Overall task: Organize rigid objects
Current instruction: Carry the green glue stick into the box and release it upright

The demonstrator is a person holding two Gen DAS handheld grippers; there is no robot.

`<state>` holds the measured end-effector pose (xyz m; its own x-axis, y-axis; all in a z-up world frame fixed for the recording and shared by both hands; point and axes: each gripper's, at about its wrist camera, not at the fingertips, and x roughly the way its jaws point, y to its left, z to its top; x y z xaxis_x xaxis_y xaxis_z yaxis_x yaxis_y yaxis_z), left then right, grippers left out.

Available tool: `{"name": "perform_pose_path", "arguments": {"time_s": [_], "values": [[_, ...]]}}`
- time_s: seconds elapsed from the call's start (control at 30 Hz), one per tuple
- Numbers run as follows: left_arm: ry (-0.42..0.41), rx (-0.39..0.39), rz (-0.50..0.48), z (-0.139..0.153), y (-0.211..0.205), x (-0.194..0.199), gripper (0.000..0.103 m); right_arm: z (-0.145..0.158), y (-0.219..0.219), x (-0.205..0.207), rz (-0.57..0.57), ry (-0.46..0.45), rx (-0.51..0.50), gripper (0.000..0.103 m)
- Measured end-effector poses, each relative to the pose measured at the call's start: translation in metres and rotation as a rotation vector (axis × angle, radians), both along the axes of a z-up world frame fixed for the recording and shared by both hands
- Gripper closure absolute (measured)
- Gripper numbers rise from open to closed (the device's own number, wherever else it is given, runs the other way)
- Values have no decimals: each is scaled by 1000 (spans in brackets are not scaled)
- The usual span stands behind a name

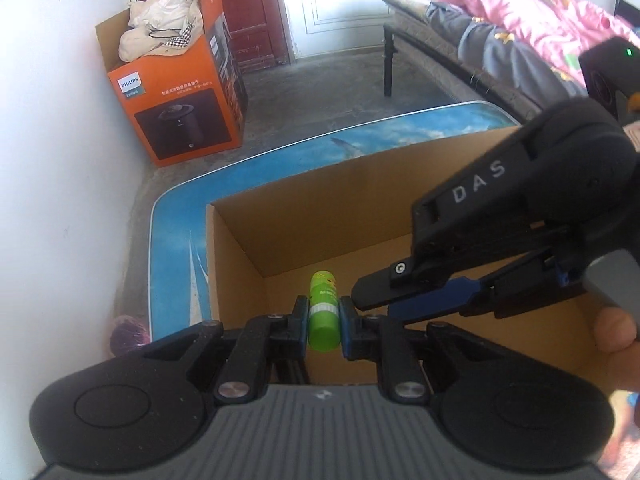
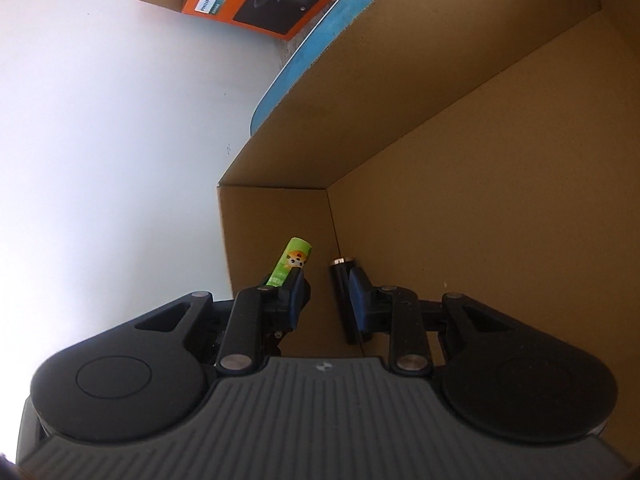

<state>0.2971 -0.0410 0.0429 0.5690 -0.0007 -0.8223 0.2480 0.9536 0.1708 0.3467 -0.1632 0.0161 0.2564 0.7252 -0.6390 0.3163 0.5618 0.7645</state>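
1. While you hold the left gripper [image 1: 323,318] over the open brown cardboard box [image 1: 312,216], its two fingers are pinched onto a small green cylindrical tube [image 1: 322,312] with a white band; the tube sits between the pads, its far end pointing down into the box.
2. Your right gripper [image 1: 380,300] reaches in from the right in the left wrist view, its black fingertip lying just beside the left gripper's right pad.
3. From the right wrist view, your right gripper [image 2: 322,300] has its fingers parted with a clear gap between the blue pads [image 2: 294,300]; nothing is pinched between them.
4. That same view shows the green cylindrical tube [image 2: 291,258], printed with a small cartoon face, sticking up past the left pad, tilted.
5. A slim black cylinder with a metal tip [image 2: 345,296] lies against the inner face of the right pad; whether it rests on the box floor cannot be told.
6. The cardboard box stands on a blue table with a sky print [image 1: 176,248].
7. An orange Philips carton [image 1: 180,92] holding pale cloth sits on the floor by the white wall [image 1: 60,160], well apart from the table.
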Motion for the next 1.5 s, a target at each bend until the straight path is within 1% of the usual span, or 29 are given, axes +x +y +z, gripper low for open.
{"name": "perform_pose_path", "arguments": {"time_s": [0.1, 0.23, 0.3, 0.37, 0.43, 0.5, 0.63, 0.8, 0.9, 1.0, 1.03, 1.17, 1.2, 1.23, 1.37, 1.47, 1.5], "values": [[4, 73, 9, -11, -6, 19, 87, -16, 9, 22, -4, 29, 5, 77], [40, 101, 20, -20, -8, 35, 87, -34, 18, 45, 4, 57, -11, 77], [32, 140, 5, -23, -12, 37, 83, -44, 20, 47, 15, 72, -27, 77], [32, 160, -12, -26, -15, 37, 80, -53, 26, 52, 21, 91, -39, 77], [30, 166, -7, -26, -16, 38, 73, -57, 31, 55, 32, 98, -51, 77], [28, 157, 0, -24, -15, 37, 71, -60, 35, 56, 38, 102, -50, 76], [7, 117, 13, -12, -8, 30, 66, -60, 36, 53, 49, 83, -46, 76], [-59, 9, 6, 26, 4, -1, 58, -49, 35, 48, 55, 51, -62, 75], [-98, -71, 2, 51, 14, -27, 55, -43, 35, 40, 70, 44, -118, 74], [-129, -146, -3, 68, 26, -56, 51, -37, 40, 32, 134, 34, -224, 74], [-135, -168, -2, 72, 32, -65, 50, -37, 44, 30, 157, 28, -254, 75], [-143, -249, 25, 77, 52, -95, 50, -25, 70, 29, 254, -44, -371, 78], [-147, -269, 34, 77, 58, -103, 50, -24, 78, 30, 271, -60, -399, 85], [-151, -282, 45, 75, 61, -111, 50, -23, 85, 31, 292, -73, -418, 88], [-137, -338, 58, 60, 72, -140, 49, -22, 103, 40, 300, -112, -421, 89], [-125, -387, 38, 48, 75, -163, 49, -23, 113, 47, 276, -145, -411, 89], [-126, -395, 34, 45, 75, -169, 48, -23, 115, 48, 269, -157, -406, 87]]}}
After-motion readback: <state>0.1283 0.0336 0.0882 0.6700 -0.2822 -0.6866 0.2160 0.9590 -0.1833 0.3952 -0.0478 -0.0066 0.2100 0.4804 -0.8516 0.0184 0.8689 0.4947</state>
